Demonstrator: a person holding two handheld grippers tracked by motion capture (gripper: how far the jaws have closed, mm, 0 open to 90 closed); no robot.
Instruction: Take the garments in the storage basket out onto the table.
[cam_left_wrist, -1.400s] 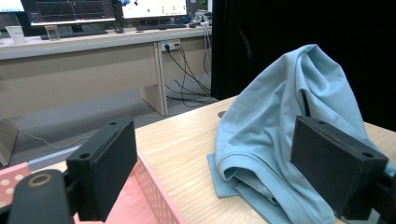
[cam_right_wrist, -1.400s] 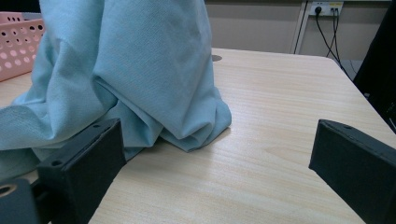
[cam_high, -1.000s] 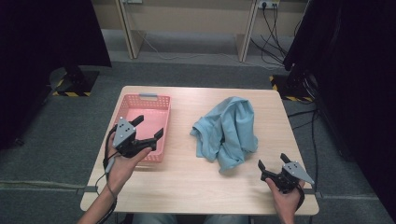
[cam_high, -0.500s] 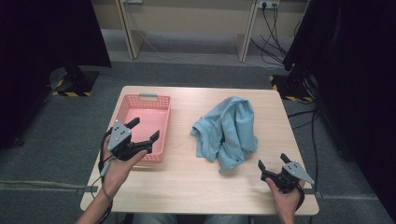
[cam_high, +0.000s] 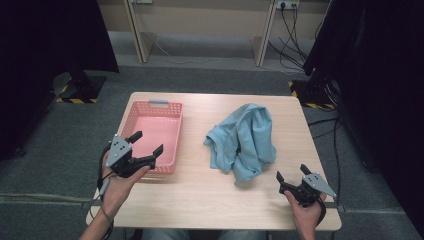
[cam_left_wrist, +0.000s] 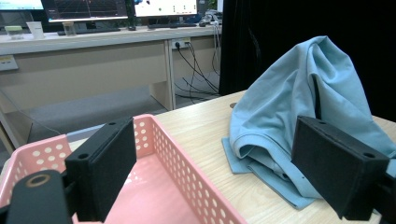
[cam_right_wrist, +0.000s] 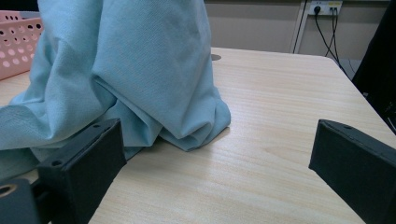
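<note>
Left gripper (cam_high: 148, 144): lower left of the high view, jaws apart and empty, held over the near right corner of the pink basket (cam_high: 131, 114), likely waiting there.
Right gripper (cam_high: 291, 173): lower right, jaws apart, holding nothing, aimed at the cloth's near end, apparently ready for a first pinch.
Blue garment (cam_high: 243, 141): crumpled heap at frame centre, on the wooden table (cam_high: 200, 200), just right of the basket and apart from both grippers.
Long axis: ran from the upper centre down toward the lower edge, narrow end nearest the right gripper.
Basket: empty, probably meant to take the garment.

Crumpled blue shirt (cam_right_wrist: 140, 74) on the wooden table (cam_right_wrist: 280, 116), beyond the wide-apart tool (cam_right_wrist: 217, 175) jaws (pink basket (cam_right_wrist: 16, 44) behind)
</note>
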